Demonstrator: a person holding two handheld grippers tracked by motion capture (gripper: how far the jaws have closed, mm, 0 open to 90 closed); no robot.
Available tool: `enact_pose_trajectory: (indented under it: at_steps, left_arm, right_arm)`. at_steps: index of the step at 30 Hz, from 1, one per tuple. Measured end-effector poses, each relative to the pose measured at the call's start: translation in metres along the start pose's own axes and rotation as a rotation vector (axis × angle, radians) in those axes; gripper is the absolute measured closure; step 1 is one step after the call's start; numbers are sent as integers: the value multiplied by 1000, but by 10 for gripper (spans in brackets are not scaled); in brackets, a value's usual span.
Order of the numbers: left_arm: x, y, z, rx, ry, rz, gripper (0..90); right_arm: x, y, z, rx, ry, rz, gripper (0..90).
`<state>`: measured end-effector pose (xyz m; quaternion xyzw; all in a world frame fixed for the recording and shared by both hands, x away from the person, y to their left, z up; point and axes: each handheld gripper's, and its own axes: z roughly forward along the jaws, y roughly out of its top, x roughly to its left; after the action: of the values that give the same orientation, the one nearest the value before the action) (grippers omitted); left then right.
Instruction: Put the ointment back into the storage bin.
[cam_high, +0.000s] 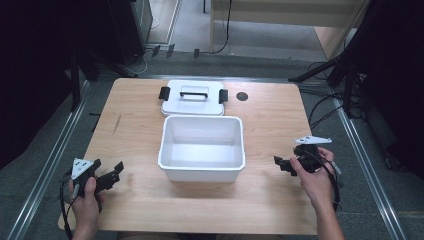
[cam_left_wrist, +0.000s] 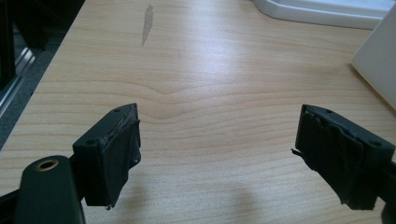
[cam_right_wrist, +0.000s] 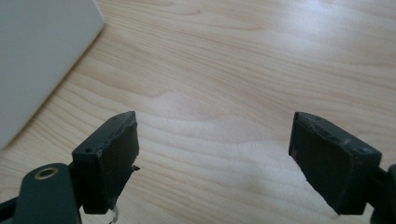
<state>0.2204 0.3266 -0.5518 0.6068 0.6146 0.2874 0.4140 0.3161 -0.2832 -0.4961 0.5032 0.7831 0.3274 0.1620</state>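
White storage box (cam_high: 201, 148), open-topped and empty, stands at the middle of the wooden table (cam_high: 260, 195). Its white lid (cam_high: 192, 98), with a grey bar handle and a black latch at each end, lies flat on the table just behind the box, touching or nearly touching the box's far rim. A small dark round mark (cam_high: 242, 96) sits on the tabletop to the right of the lid. Left gripper (cam_high: 111, 175), held in the person's left hand (cam_high: 85, 197), rests near the table's front left, well apart from the box; its jaws stand wide apart with only bare wood between them. Right gripper (cam_high: 280, 163), held in the right hand (cam_high: 314, 176), sits to the right of the box, near its front corner, jaws likewise spread and holding nothing.
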Motion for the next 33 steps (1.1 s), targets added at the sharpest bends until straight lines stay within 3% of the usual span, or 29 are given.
enact_pose_trajectory:
  at_steps: [15,33]
  left_arm:
    - [-1,0,0,3,4,6,148]
    - [-1,0,0,2,5,8,148]
  right_arm:
    - [-24,-60,-7,-118,-7,79,174]
    - [-36,-94,-29,-177,-25,90,174]
